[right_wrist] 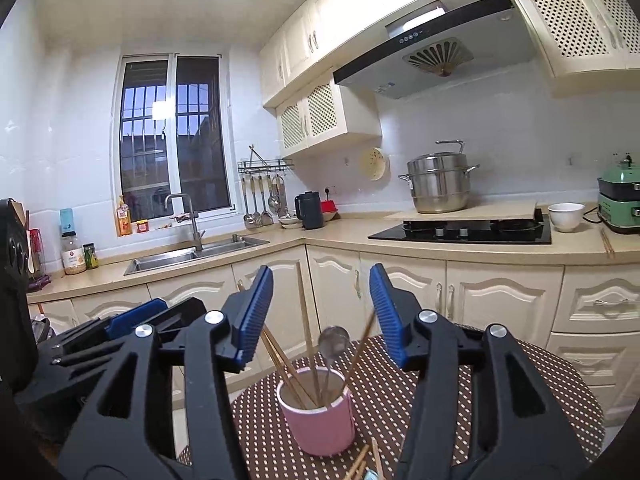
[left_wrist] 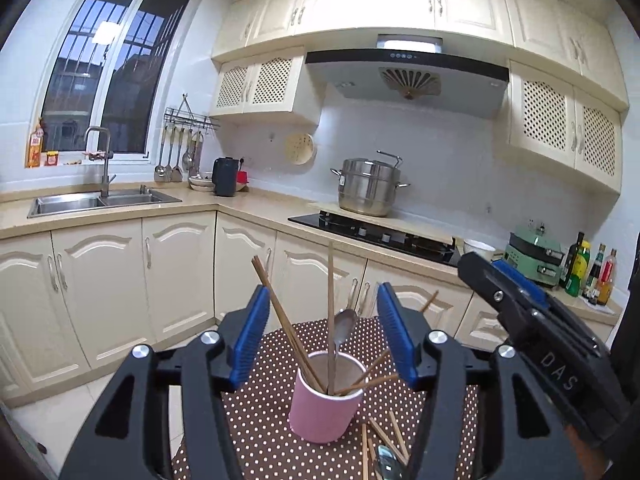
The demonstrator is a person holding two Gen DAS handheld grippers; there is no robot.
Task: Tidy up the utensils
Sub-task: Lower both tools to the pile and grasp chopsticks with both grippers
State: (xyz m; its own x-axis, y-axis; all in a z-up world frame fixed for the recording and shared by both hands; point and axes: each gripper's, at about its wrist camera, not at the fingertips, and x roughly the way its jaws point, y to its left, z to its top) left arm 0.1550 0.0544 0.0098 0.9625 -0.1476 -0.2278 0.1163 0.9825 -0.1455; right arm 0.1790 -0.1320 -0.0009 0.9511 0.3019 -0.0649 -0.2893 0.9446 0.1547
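Both tongs, left (left_wrist: 324,336) and right (right_wrist: 322,314), are held wide and empty above the cup (left_wrist: 326,404); loose chopsticks (left_wrist: 386,438) at lower centre are best gripped mid-shaft.

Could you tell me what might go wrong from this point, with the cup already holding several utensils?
1. The pink cup holds long chopsticks and a spoon leaning outward; a knock from the open left gripper or right gripper could tip it.
2. Reaching for the loose chopsticks beside the cup, a finger might catch the leaning ones and flick them out.
3. The two grippers are close together and could collide.
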